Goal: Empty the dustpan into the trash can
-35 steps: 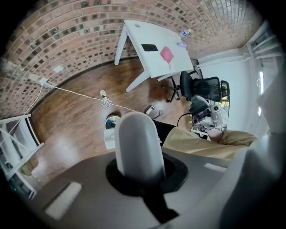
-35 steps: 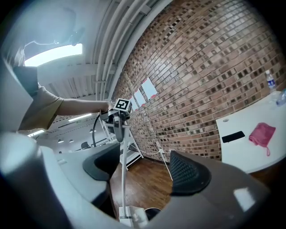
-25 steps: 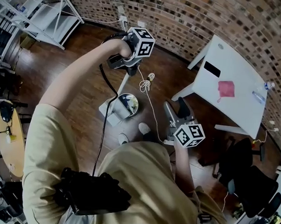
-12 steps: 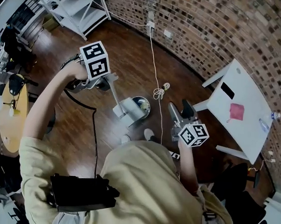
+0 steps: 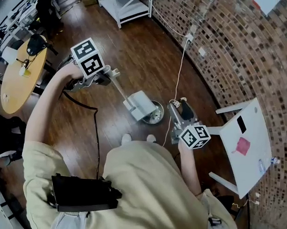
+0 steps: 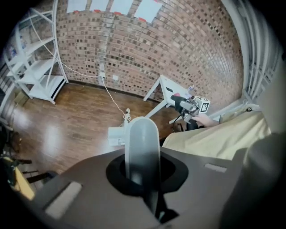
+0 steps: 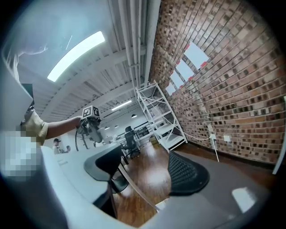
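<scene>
My left gripper (image 5: 108,76) is shut on the long grey handle of the dustpan (image 5: 141,106). The pale pan hangs over the small round trash can (image 5: 159,118) and hides most of its mouth. In the left gripper view the rounded handle (image 6: 142,143) fills the gap between the jaws, and the pan (image 6: 117,135) shows beyond it. My right gripper (image 5: 179,106) hovers just right of the can. Its jaws have just been closing, stand a little apart, and have nothing between them (image 7: 147,172). The thin handle (image 7: 134,188) crosses below them.
A white table (image 5: 249,140) with a pink cloth (image 5: 242,145) stands at the right by the brick wall. A white cord (image 5: 181,56) runs over the wooden floor to a wall socket. A white shelf (image 5: 129,4) and a round wooden table (image 5: 17,77) stand farther off.
The head view has swung left. The dustpan has moved from beside the can to over its mouth. The right gripper now sits closer to the can.
</scene>
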`<state>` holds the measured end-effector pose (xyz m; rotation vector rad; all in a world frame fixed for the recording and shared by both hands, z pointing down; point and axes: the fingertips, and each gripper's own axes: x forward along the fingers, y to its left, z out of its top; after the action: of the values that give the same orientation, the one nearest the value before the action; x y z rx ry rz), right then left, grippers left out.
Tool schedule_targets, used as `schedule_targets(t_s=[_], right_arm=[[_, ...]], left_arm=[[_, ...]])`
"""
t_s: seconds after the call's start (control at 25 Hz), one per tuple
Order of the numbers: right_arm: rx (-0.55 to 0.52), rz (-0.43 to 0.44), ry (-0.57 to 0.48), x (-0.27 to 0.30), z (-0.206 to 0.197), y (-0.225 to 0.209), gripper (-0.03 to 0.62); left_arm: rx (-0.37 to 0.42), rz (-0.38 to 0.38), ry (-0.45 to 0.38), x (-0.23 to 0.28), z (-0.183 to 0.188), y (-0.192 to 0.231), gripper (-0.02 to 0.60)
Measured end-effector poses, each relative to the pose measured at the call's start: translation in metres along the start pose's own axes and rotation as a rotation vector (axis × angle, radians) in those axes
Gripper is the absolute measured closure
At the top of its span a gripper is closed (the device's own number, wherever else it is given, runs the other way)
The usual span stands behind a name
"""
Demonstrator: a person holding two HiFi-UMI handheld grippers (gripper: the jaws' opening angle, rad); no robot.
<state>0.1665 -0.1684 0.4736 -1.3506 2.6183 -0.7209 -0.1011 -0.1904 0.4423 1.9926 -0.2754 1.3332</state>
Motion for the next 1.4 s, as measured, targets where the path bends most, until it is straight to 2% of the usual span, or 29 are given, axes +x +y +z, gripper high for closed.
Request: schedule_targets(t_s=[0.2,0.48,0.56,0.76,0.88,0.96,1.04,1.16,1.24,1.32,1.4], right_arm=[[-0.005,0.028,0.049,0.014,-0.012,0.013,0.287],[-0.004,0.029,0.089,0.018,-0.032,0.028,0.299],[-0.006,0.033,0.094,0.019,-0.034,0.031,0.299],[-0.007,-0.008,0.089,0.017,-0.041,0.032,0.299],[-0.009,-0.023,0.09,0.012,-0.046,0.036,0.299],[-0.012,-0.028,0.095,0.009,-0.049,0.038,0.299],[-0.02,-0.053,0.097,0.005,-0.05,0.037,0.299],[-0.036,-0.106,0.093,-0.003,-0.05,0.032,0.299],[-0.042,-0.125,0.092,-0.008,-0.049,0.029,0.299],[-0.044,-0.134,0.095,-0.011,-0.049,0.026,0.299],[-0.04,-0.136,0.096,-0.013,-0.051,0.026,0.299]], left_arm=[[-0.104,0.054,-0.081,-0.008,-0.038,0.03,0.581],[-0.24,0.17,-0.128,0.019,-0.087,0.089,0.581],[-0.266,0.198,-0.143,0.038,-0.096,0.107,0.581],[-0.271,0.251,-0.158,0.107,-0.117,0.144,0.581],[-0.386,0.278,-0.228,0.144,-0.13,0.173,0.581],[-0.444,0.332,-0.255,0.165,-0.142,0.19,0.581],[-0.453,0.381,-0.251,0.187,-0.156,0.198,0.581],[-0.452,0.398,-0.264,0.225,-0.174,0.199,0.581],[-0.462,0.413,-0.23,0.249,-0.189,0.198,0.581],[-0.436,0.492,-0.176,0.266,-0.207,0.205,0.581],[-0.38,0.589,-0.162,0.267,-0.213,0.217,0.578]])
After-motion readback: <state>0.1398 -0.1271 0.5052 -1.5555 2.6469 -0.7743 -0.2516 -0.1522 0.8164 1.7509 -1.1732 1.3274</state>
